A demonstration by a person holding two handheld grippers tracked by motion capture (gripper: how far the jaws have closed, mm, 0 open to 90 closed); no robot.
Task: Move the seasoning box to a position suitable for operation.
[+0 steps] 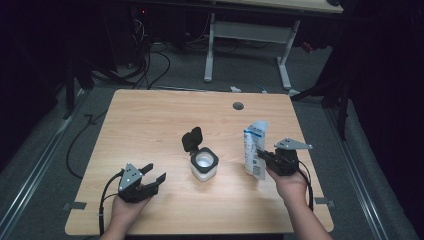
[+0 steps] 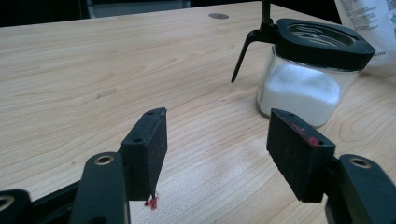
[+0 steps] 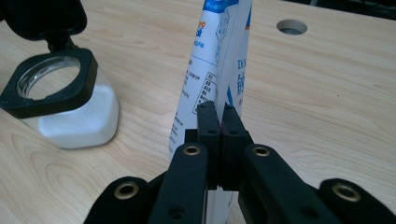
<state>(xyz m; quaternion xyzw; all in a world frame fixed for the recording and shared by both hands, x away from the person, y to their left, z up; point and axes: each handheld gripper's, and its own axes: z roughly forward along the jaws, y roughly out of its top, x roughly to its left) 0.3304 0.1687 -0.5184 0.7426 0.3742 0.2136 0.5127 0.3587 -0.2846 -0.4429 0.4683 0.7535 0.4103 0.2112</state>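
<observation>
A glass jar (image 1: 204, 165) of white grains stands lid-up near the table's (image 1: 150, 125) middle, ready for refilling. The right gripper (image 1: 261, 156) pinches a white bag (image 1: 255, 148) upright toward the right edge, apparently resting on the table. The left gripper (image 1: 152, 177) waits near the front edge, jaws wide and empty.

The right gripper (image 3: 221, 114) pinches the edge of an upright white-and-blue pouch (image 3: 219, 60), jaws pressed together on it. To the left, apart from the pouch, a jar (image 3: 70, 116) of white powder stands with its black lid (image 3: 44, 16) flipped up on the wooden table (image 3: 327, 93).
</observation>
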